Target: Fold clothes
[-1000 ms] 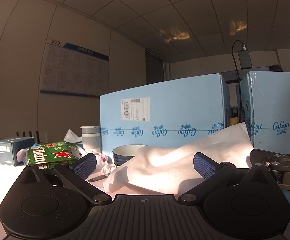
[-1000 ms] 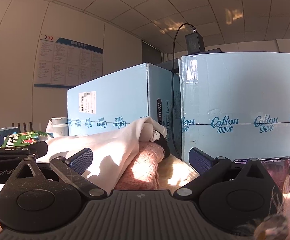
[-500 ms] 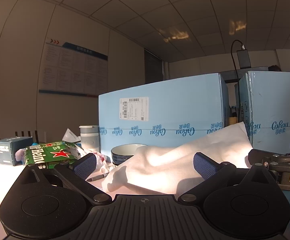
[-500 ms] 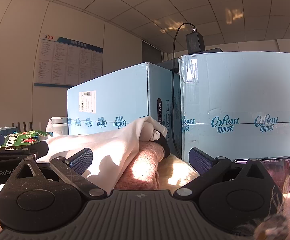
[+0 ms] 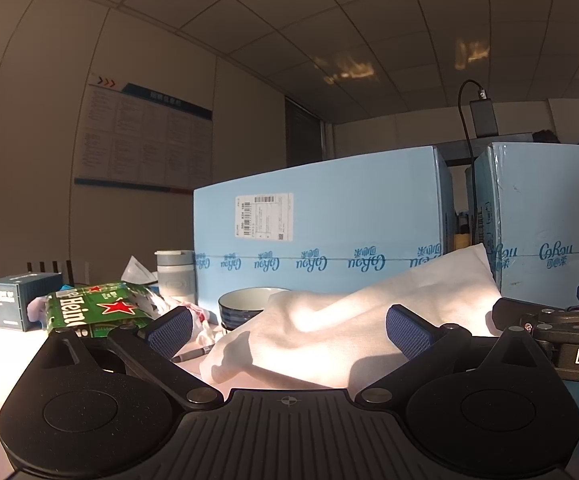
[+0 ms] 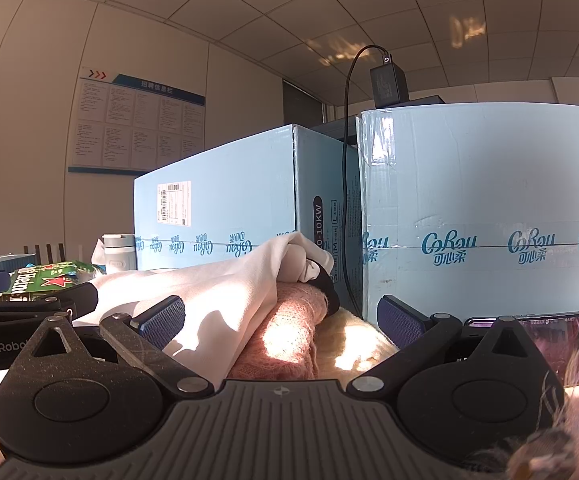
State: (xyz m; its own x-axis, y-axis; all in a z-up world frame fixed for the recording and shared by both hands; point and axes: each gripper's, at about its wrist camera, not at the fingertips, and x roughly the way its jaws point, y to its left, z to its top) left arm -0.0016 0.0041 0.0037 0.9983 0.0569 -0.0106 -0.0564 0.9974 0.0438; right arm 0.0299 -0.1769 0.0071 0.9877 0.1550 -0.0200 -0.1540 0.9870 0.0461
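while almost nothing differs from a second ago, apart from a tiny drift of the left view, both tools hold low at table height and no fold has begun, so i judge the task is at its very start or paused. left gripper (image 5: 288, 330) has its jaws spread wide with nothing between them; the white garment (image 5: 353, 320) lies crumpled on the table just ahead of its blue pads (image 5: 169, 328), not gripped. right gripper (image 6: 281, 320) is spread too, empty, facing a heap where the white cloth (image 6: 225, 292) drapes over a pink knit (image 6: 289, 332) and a cream knit (image 6: 353, 344), something dark tucked at the top of the pile that i cannot identify. each gripper shows at the edge of the other's view, so they sit close side by side. clutter around: two big light-blue cartons (image 5: 321, 232) close behind the clothes, a bowl (image 5: 245, 304), a pen (image 5: 193, 354), a green beer pack (image 5: 93, 310), a grey cup (image 5: 175, 274), a small dark box (image 5: 17, 300), a phone (image 6: 553, 340) propped at right. cartons and bowl leave little flat room to spread the garment; likely needs pulling toward the near edge first.
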